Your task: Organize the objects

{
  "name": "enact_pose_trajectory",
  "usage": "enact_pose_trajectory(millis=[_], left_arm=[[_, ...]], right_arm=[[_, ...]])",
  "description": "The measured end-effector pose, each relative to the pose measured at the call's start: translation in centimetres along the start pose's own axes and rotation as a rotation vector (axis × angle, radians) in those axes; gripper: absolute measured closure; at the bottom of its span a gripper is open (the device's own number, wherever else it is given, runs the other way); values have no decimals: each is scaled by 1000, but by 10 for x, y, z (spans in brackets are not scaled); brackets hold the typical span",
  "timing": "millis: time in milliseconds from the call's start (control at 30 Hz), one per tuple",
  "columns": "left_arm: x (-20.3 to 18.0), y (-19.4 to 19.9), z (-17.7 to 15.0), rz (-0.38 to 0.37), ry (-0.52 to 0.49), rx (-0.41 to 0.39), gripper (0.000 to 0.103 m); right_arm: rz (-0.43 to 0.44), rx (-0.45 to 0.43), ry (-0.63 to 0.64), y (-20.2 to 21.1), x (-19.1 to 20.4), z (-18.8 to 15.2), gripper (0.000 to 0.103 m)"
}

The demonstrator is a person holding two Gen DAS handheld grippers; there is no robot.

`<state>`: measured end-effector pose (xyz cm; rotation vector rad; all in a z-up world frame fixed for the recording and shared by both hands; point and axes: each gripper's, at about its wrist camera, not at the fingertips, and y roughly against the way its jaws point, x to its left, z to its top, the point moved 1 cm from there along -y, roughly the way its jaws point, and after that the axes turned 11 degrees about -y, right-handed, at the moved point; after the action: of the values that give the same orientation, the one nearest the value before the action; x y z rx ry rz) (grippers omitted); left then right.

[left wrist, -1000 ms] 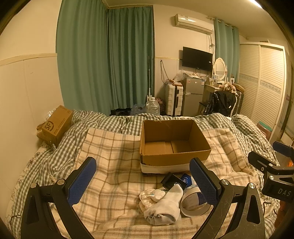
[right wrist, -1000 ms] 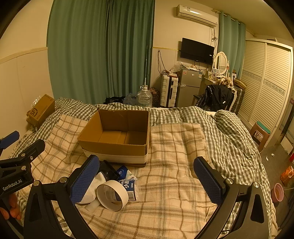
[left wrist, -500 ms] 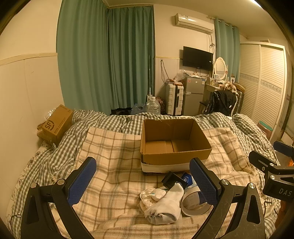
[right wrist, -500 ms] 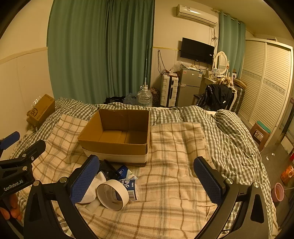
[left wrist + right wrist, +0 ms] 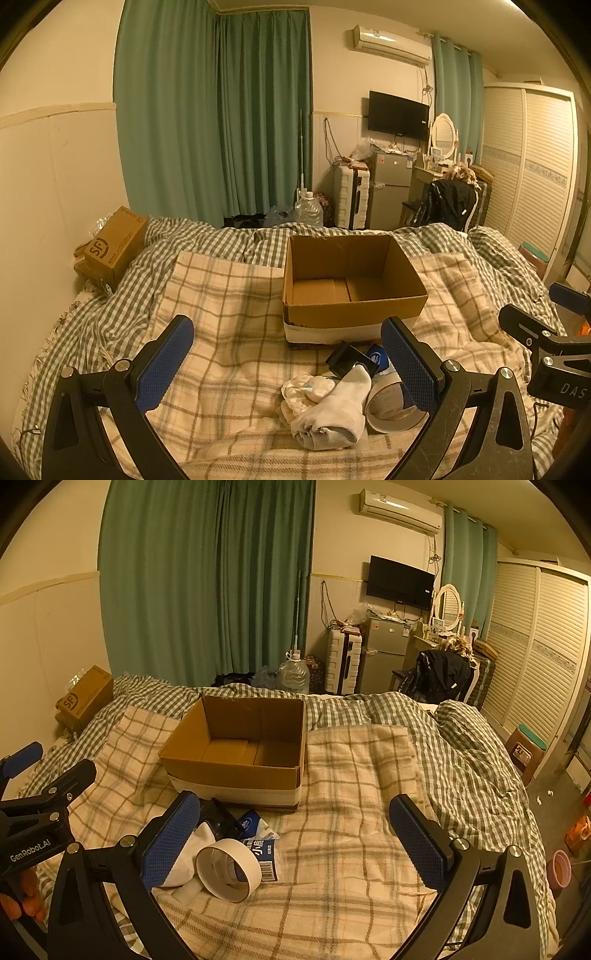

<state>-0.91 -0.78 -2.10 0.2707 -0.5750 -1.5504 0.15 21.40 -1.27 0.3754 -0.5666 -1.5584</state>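
Right now your left gripper (image 5: 286, 365) and right gripper (image 5: 295, 840) hover level above the plaid blanket (image 5: 354, 849), both spread wide, gripping nothing. Between them lie a white sock (image 5: 332, 406), tape roll (image 5: 229, 867), blue packet (image 5: 260, 845) and black item (image 5: 345, 360), just before the open cardboard box (image 5: 351, 280).

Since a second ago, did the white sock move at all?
No. The white sock lies in the same spot in front of the cardboard box, beside the tape roll. Neither tool touches it.
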Motion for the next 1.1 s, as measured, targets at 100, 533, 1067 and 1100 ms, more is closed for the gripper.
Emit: enact_pose_trajectory(millis=[100, 533, 1067, 1100], left_arm=[[-1, -2, 0, -3, -2, 7, 0], [-2, -28, -15, -13, -7, 108, 0], [-20, -94, -65, -126, -5, 436, 0], [-24, -97, -68, -145, -11, 452, 0]], right_arm=[[4, 6, 2, -2, 0, -1, 0], [28, 87, 19, -26, 1, -15, 9], [60, 393, 54, -103, 7, -64, 52], [65, 407, 58, -106, 9, -67, 58]])
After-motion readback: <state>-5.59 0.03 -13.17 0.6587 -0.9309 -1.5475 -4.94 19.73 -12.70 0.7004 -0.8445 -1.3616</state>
